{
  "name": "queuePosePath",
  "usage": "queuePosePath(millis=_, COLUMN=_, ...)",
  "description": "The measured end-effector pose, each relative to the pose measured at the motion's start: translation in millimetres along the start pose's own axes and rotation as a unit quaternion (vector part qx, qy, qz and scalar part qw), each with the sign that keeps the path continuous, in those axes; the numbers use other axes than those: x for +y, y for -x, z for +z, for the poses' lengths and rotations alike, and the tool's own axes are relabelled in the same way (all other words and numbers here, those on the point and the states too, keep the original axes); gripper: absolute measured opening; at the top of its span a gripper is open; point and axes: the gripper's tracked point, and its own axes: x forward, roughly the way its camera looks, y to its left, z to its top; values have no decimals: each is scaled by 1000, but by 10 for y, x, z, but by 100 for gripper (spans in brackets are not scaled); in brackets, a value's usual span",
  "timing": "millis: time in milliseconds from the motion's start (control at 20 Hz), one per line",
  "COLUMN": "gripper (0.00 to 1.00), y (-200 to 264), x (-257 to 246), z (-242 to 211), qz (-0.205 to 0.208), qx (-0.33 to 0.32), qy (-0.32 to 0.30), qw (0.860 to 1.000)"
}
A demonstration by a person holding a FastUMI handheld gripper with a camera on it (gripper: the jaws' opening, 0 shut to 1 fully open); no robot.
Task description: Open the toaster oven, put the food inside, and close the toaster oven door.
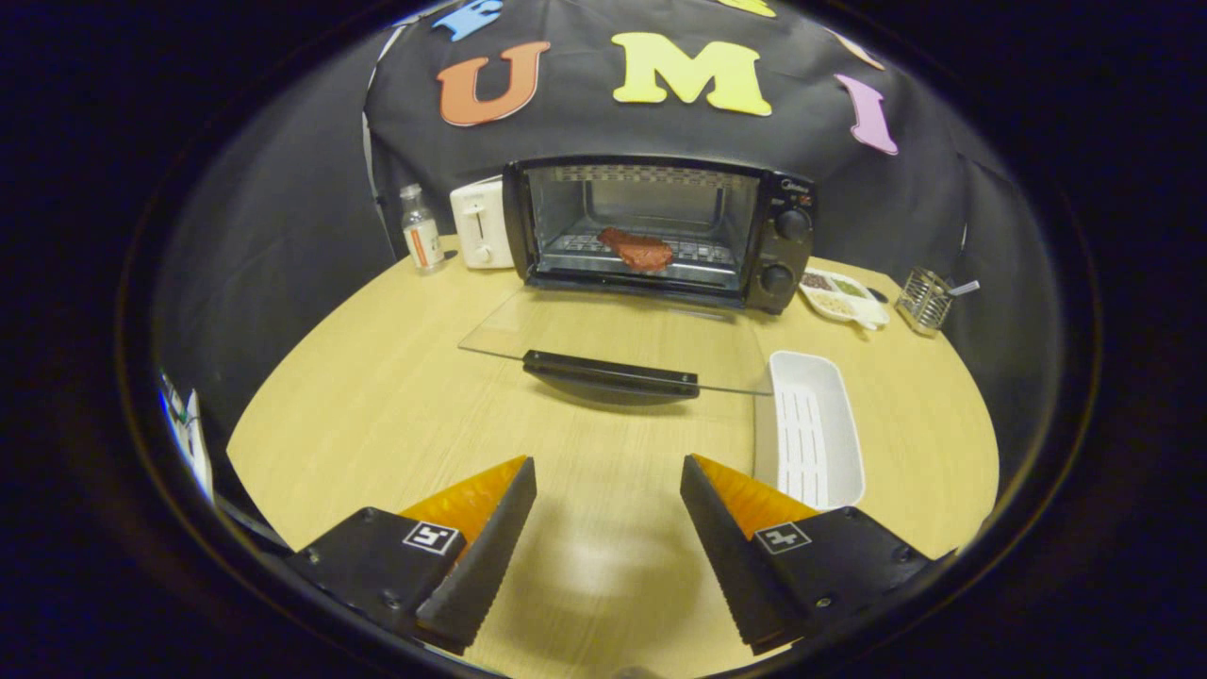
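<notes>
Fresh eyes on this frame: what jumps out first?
The toaster oven at the back of the table, its glass door folded down flat toward the gripper, with a reddish piece of food on the rack inside. Next, the gripper, fingers spread open and holding nothing, short of the door handle. A white tray lies just ahead of one finger.

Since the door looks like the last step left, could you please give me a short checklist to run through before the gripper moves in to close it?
1. Food on the rack inside the toaster oven: ok.
2. Glass door fully down, handle facing the gripper: ok.
3. Gripper open and holding nothing: ok.
4. Table between the fingers and handle free of objects: ok.
5. White tray apart from the door's edge: cannot tell.
</notes>
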Motion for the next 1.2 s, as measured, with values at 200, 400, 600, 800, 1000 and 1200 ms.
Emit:
queuePosePath(millis=200, gripper=99, y=-274, x=-7, z=-29, qz=0, qx=23, qy=-22, qw=999)
queuePosePath(millis=400, gripper=99, y=-525, x=-78, z=5, qz=-6, qx=34, qy=-23, qw=999)
queuePosePath(millis=600, gripper=99, y=-698, x=-58, z=101, qz=-9, qx=35, qy=-3, qw=999)
queuePosePath(millis=800, gripper=99, y=-785, x=-79, z=214, qz=-9, qx=36, qy=-7, qw=999)
queuePosePath(millis=1000, gripper=99, y=-713, x=-93, z=364, qz=-3, qx=37, qy=-11, qw=999)
queuePosePath(millis=1200, gripper=99, y=-535, x=-92, z=638, qz=6, qx=23, qy=-5, qw=1000)
